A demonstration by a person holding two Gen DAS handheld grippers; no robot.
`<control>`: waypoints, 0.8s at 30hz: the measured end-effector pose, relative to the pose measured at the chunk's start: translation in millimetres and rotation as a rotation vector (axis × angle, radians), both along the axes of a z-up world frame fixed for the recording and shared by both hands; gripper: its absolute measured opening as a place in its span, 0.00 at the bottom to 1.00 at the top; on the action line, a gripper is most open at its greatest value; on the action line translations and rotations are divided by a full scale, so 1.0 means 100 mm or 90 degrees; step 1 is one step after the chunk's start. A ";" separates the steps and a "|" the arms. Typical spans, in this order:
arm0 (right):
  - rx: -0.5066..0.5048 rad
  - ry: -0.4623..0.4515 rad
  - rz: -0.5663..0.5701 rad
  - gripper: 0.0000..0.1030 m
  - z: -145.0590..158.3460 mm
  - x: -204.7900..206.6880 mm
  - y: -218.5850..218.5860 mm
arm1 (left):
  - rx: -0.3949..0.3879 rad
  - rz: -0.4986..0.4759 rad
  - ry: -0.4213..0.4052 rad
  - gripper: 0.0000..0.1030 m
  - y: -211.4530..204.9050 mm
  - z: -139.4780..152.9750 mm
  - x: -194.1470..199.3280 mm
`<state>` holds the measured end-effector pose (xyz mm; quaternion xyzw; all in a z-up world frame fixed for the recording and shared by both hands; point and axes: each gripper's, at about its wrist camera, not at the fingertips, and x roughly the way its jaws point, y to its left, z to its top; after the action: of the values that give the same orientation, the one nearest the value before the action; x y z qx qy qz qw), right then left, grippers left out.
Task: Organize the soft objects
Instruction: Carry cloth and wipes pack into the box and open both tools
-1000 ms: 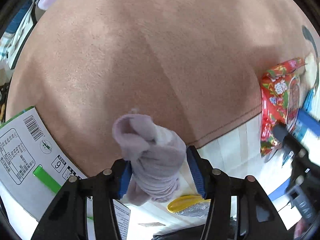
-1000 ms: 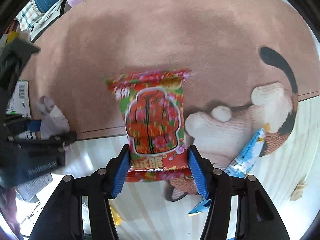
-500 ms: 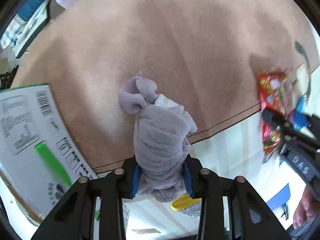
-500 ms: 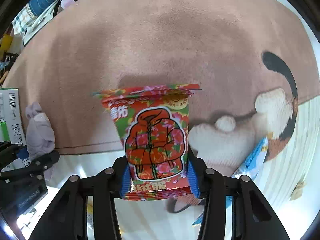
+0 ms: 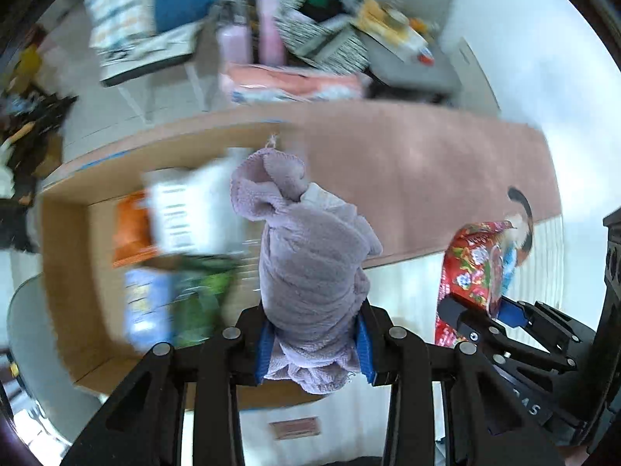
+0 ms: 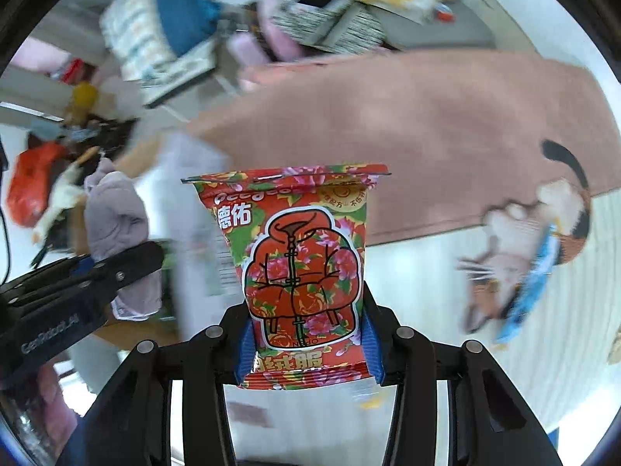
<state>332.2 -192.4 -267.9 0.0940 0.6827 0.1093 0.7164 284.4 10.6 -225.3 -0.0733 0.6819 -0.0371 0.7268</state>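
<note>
left claw (image 5: 312, 343) clamped, right claw (image 6: 308, 343) clamped

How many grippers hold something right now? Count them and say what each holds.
2. The left gripper is shut on the lilac fleece bundle; the right gripper is shut on the red floral packet. None hidden.

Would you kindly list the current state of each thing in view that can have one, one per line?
left gripper: shut on the purple cloth.
purple cloth: bunched up, clamped, lifted.
right gripper: shut on the red packet.
red packet: sealed, upright, lifted off the rug.
cardboard box: open, packets inside.
blue packet: lying on the pink rug.
</note>
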 end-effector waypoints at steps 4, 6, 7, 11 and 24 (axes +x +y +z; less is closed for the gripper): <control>0.000 -0.020 0.039 0.46 0.15 -0.17 0.77 | 0.038 0.046 -0.002 0.31 0.80 0.05 -0.01; -0.009 -0.019 0.047 0.46 0.13 -0.14 1.14 | 0.051 0.068 0.008 0.31 1.22 -0.03 0.03; -0.025 -0.018 0.048 0.46 0.08 -0.09 1.32 | 0.055 0.079 0.016 0.31 1.39 -0.08 0.04; -0.065 -0.004 0.038 0.46 -0.01 0.02 1.76 | 0.075 0.111 0.048 0.31 1.87 -0.37 0.15; -0.189 0.049 0.044 0.63 -0.83 0.41 2.12 | 0.058 0.112 0.144 0.36 2.23 -1.14 0.59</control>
<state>372.7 19.7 -351.2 -0.0321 0.7209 0.0283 0.6917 343.3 233.9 -339.7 -0.1037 0.7515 0.0663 0.6481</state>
